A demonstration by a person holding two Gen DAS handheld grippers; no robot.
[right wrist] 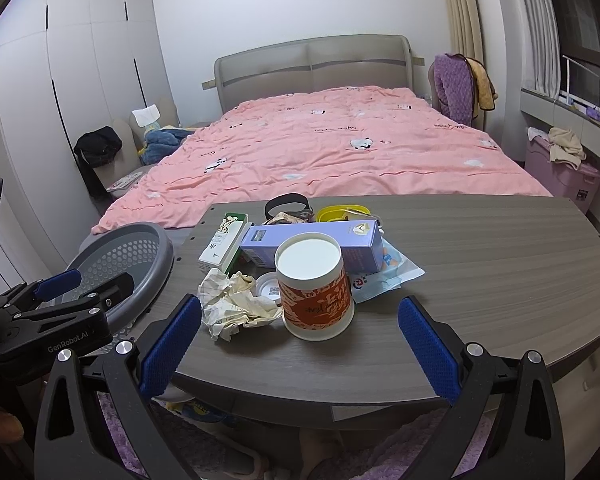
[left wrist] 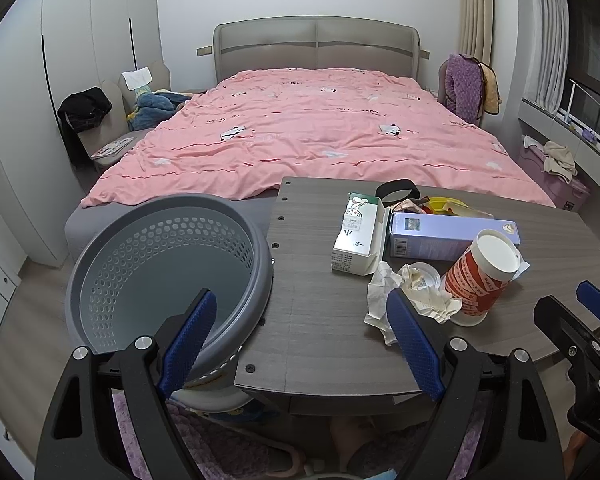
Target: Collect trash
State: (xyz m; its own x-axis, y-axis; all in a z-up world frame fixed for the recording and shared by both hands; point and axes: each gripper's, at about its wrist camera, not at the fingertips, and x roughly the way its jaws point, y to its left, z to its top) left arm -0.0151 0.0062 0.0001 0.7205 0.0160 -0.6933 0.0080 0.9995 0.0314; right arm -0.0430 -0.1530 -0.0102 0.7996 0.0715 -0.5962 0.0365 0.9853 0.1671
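Trash lies on a dark wood table [left wrist: 320, 320] [right wrist: 480, 260]: a red-and-white paper cup [left wrist: 482, 276] [right wrist: 314, 290], crumpled paper [left wrist: 416, 296] [right wrist: 236, 304], a purple box [left wrist: 448, 234] [right wrist: 312, 242], a white carton [left wrist: 358, 234] [right wrist: 224, 240] and a blue wrapper [right wrist: 384, 278]. A grey perforated basket [left wrist: 168, 272] [right wrist: 120, 264] stands at the table's left edge. My left gripper [left wrist: 300, 340] [right wrist: 84, 286] is open and empty between the basket and the paper. My right gripper [right wrist: 300, 344] is open and empty, just short of the cup; one of its fingers [left wrist: 596, 308] shows in the left wrist view.
A bed with a pink duvet [left wrist: 308, 132] [right wrist: 332, 140] lies behind the table. A yellow item [right wrist: 340, 213] and a black band [left wrist: 396, 191] sit at the back of the trash pile. A pink bin [right wrist: 560, 174] stands at right. A purple rug [right wrist: 440, 440] lies below.
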